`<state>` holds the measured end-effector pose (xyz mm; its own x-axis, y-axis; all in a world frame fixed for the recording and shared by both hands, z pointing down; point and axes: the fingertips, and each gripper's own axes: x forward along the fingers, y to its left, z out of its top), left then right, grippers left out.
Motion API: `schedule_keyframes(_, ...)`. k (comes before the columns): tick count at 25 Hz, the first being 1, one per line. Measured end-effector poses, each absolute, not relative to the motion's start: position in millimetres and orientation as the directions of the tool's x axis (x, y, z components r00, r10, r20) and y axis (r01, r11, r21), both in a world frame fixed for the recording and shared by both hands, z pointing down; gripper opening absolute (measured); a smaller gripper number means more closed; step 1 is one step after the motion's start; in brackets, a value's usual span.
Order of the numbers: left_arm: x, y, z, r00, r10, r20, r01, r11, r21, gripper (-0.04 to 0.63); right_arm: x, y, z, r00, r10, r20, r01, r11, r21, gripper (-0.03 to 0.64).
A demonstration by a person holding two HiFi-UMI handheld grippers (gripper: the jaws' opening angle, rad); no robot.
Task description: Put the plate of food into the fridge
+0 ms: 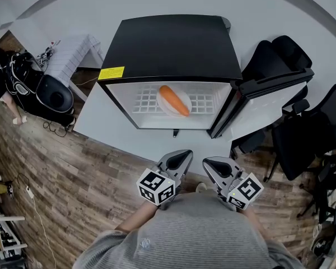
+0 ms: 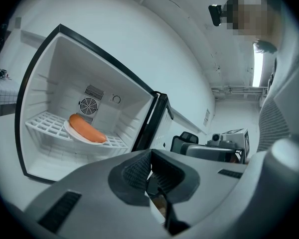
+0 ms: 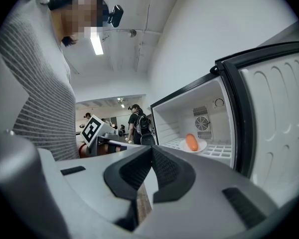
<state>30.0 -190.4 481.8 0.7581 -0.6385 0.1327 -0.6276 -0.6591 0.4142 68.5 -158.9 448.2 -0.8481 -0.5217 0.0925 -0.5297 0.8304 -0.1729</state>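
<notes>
Left gripper (image 1: 181, 157): jaws together, nothing between them. Fridge (image 1: 173, 43) open; plate (image 1: 164, 106) with sausage (image 1: 175, 101) sits mid-shelf (image 1: 143, 101), well apart from both grippers. Right gripper (image 1: 211, 164): jaws together, empty. Door (image 1: 260, 105) swung right.

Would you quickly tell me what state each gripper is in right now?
Left gripper: closed, holding nothing.
Right gripper: closed, holding nothing.
</notes>
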Motion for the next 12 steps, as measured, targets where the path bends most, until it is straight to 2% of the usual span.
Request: schedule_keyframes(12,32.1,-192.1,483.1,0.761,-0.634,0.136,-0.625,-0.662,0.413,0.011,70.5,-161.9,447.6,-0.843,-0.530,0.090,-0.538,0.825,-0.174,0.014)
